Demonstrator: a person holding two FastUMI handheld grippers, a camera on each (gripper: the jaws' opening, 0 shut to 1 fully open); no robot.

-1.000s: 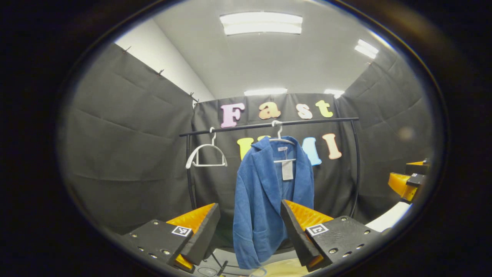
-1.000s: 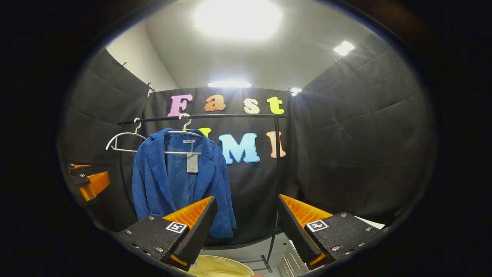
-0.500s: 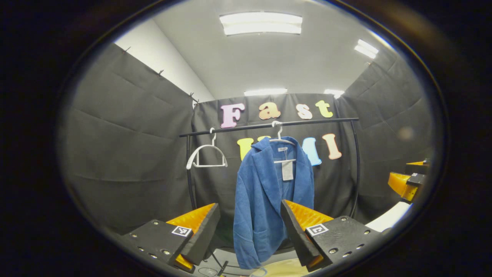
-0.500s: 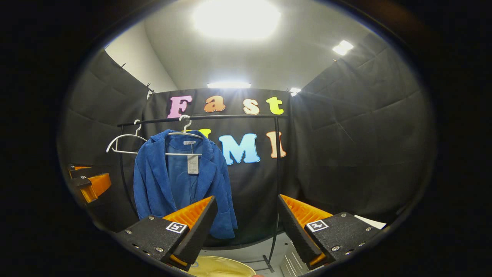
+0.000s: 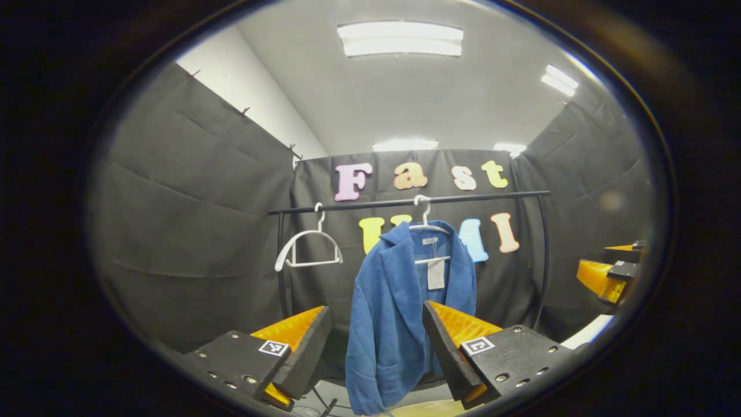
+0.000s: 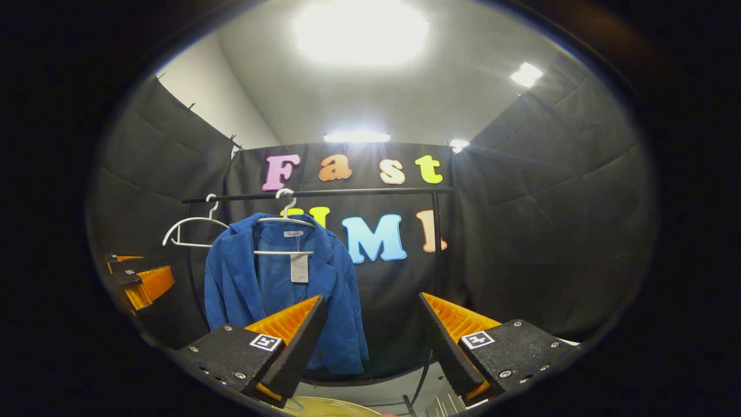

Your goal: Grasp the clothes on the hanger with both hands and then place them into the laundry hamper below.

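Two grippers are in my hands, and both stand with their fingers spread wide apart, holding nothing. In the left gripper view, my left gripper (image 5: pixel 376 353) points at the clothes rail, and the lower part of a blue corduroy jacket (image 5: pixel 399 313) shows in the gap between its fingers, farther off and not touching them. My right gripper (image 6: pixel 370 347) sits at the bottom of the right gripper view, aimed at the black cloth wall to the right of that same jacket (image 6: pixel 278 295); its left finger overlaps the jacket's hem in the picture, but the jacket hangs well beyond it.

At the right edge of the left gripper view I see the right gripper (image 5: pixel 608 272) farther off. At the left edge of the right gripper view I see the left gripper (image 6: pixel 139 278), also apart from the jacket.

The jacket hangs open on a thin white wire hanger (image 6: pixel 286 223) with a pale paper tag (image 6: pixel 299 267) dangling at its chest. The hanger hooks over a black metal rail (image 5: pixel 405 202) carried by curved black uprights. An empty white hanger (image 5: pixel 307 246) hangs on the rail to the jacket's left, near it but apart.

Below the jacket, at the very bottom of the right gripper view, a slice of a pale yellow round rim (image 6: pixel 330 406) shows; I cannot tell whether it is the laundry hamper. Bright ceiling light panels (image 5: pixel 402 39) glow overhead.
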